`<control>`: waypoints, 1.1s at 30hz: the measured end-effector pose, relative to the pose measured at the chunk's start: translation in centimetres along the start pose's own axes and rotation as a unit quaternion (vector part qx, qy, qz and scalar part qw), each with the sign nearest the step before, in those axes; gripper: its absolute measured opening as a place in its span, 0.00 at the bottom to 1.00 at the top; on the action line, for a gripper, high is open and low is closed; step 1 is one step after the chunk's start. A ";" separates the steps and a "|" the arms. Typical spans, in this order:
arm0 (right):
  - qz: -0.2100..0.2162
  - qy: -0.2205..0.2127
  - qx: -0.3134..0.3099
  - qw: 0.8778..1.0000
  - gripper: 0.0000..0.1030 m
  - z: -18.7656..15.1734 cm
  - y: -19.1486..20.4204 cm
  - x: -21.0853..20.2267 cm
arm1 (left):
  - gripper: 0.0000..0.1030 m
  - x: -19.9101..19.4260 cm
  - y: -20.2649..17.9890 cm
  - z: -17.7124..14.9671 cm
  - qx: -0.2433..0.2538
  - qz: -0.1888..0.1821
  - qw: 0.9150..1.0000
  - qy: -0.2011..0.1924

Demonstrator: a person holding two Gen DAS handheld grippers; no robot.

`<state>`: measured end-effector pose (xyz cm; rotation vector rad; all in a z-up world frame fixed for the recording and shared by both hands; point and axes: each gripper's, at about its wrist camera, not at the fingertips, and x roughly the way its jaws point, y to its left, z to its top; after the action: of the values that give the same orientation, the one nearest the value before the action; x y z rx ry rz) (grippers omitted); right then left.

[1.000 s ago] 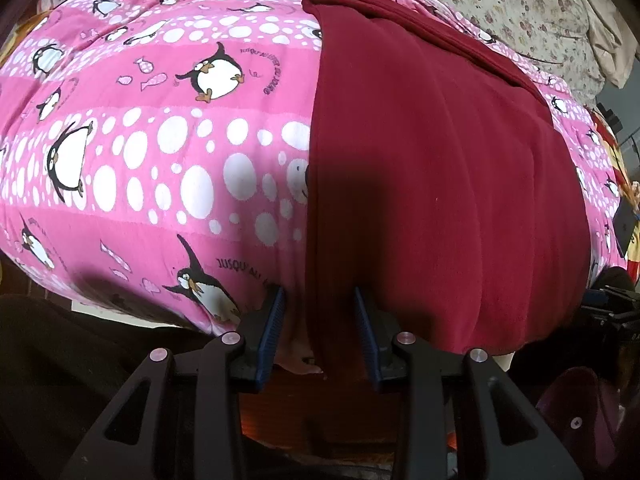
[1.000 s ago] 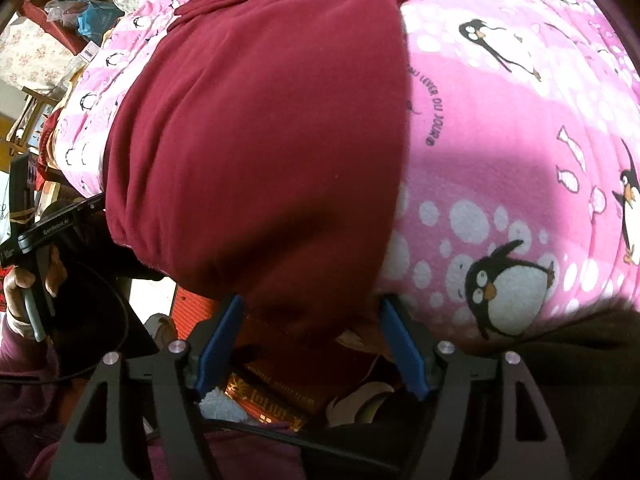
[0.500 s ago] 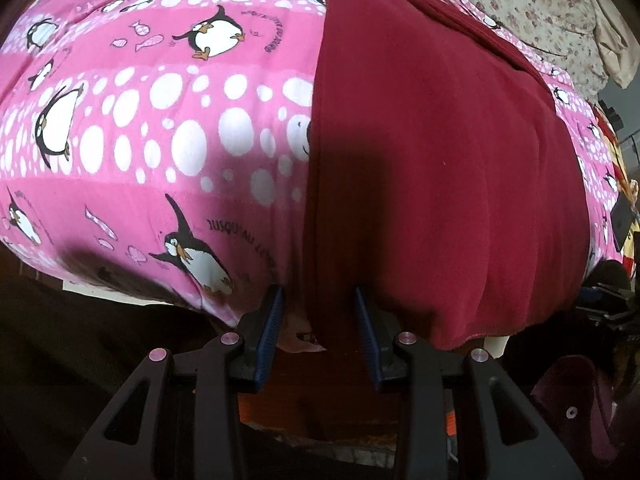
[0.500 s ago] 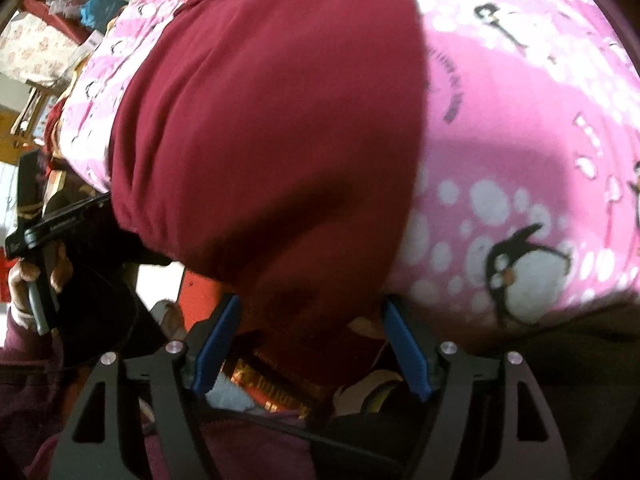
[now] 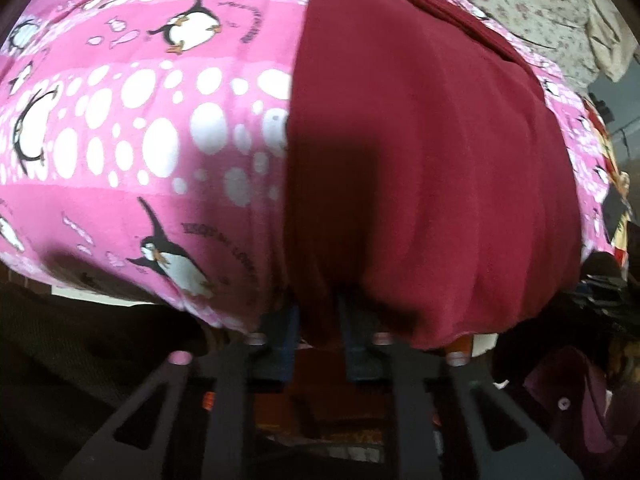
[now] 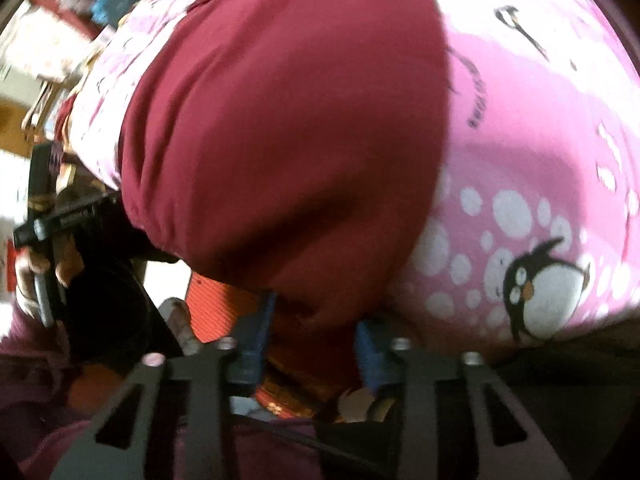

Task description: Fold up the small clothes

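Maroon garment [image 5: 420, 168] spread on penguin blanket [image 5: 132, 128], near hem overhanging. Left tongs [image 5: 318, 320] and right tongs [image 6: 312, 320] straddling hem, tips hidden beneath cloth; clamping indeterminable. Frames motion-blurred.

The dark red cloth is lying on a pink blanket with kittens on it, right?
Not kittens. The left wrist view shows penguins printed on the pink blanket, along with white spots. The rest is right: the dark red cloth lies spread on that blanket.
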<state>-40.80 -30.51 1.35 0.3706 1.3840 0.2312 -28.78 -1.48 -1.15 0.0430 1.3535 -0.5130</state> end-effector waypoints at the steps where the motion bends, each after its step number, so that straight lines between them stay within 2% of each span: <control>1: 0.000 -0.001 -0.008 1.000 0.17 0.0 0.1 -0.2 | 0.00 -0.2 -0.1 -0.1 0.006 0.001 1.000 -0.003; 4: 0.014 -0.013 -0.020 1.000 0.12 0.0 0.4 -1.3 | 0.00 -1.4 -0.2 0.0 0.004 -0.011 1.000 -0.020; 8: 0.065 -0.046 -0.014 0.997 0.12 0.2 0.2 -4.1 | 0.00 -4.5 0.8 0.8 -0.017 -0.042 0.997 -0.065; 14: 0.135 -0.114 0.012 0.984 0.12 1.3 -0.5 -7.9 | 0.00 -7.6 0.7 2.4 -0.025 -0.074 0.990 -0.116; 20: 0.146 -0.168 0.012 0.975 0.12 2.9 -0.5 -10.6 | 0.00 -9.4 0.1 4.7 -0.027 -0.104 0.982 -0.154; 21: 0.145 -0.176 0.013 0.974 0.12 3.2 -0.7 -11.0 | 0.00 -10.0 0.1 5.9 -0.026 -0.105 0.981 -0.163; 27: 0.139 -0.230 0.031 0.963 0.12 6.4 -2.5 -14.1 | 0.00 -12.0 0.0 9.5 -0.037 -0.122 0.971 -0.204; 33: 0.125 -0.270 0.056 0.953 0.11 11.1 -4.5 -15.7 | 0.00 -11.9 0.2 13.8 -0.053 -0.131 0.965 -0.220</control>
<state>-32.91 -41.88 15.48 0.6520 0.8098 0.2377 -17.47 -1.83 13.13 -0.3252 0.9508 -0.6279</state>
